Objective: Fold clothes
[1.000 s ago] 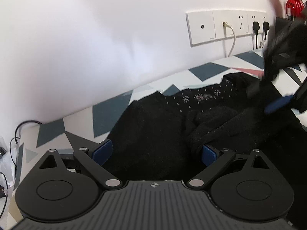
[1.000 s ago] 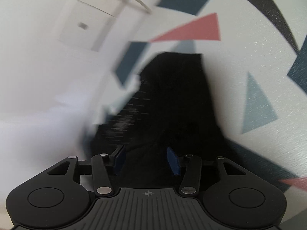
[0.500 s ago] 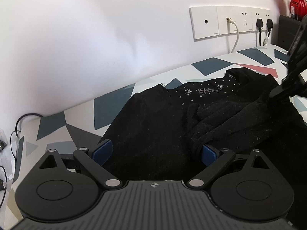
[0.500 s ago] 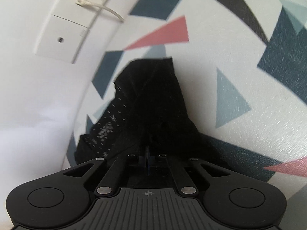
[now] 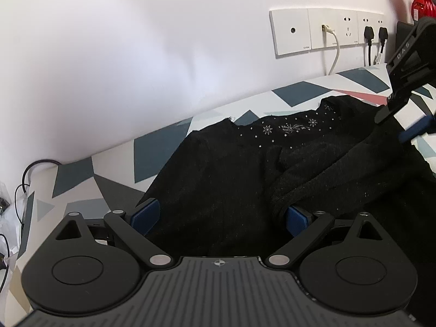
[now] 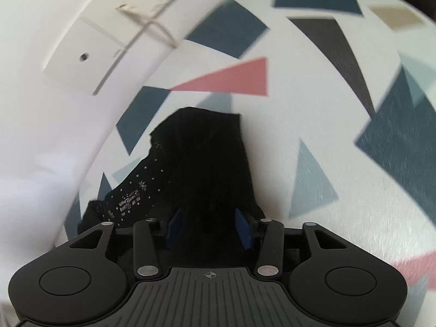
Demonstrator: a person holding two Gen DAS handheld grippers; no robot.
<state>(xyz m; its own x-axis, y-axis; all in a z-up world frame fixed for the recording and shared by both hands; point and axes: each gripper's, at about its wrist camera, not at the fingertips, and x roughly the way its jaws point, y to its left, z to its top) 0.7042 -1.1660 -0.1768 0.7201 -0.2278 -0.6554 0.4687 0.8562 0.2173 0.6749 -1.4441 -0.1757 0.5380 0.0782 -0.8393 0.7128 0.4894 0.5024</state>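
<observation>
A black knit sweater (image 5: pixel 245 169) with white studded snowflake trim at the neck lies crumpled on a table with a geometric-patterned cloth (image 5: pixel 152 152). My left gripper (image 5: pixel 222 216) is open, low over the sweater's near edge, fabric between its blue pads. My right gripper (image 6: pixel 208 227) is open above the sweater's far end (image 6: pixel 207 158); it also shows in the left wrist view (image 5: pixel 403 128) at the right, just above the cloth.
A white wall with a row of sockets (image 5: pixel 324 32), a white cable and black plugs runs behind the table. Black cables (image 5: pixel 30 171) lie off the table's left end. A red vase (image 5: pixel 422 0) stands at the far right.
My right gripper was shut on the sweater half a second ago and has opened, letting the fabric go. The left gripper has stayed open and still.
</observation>
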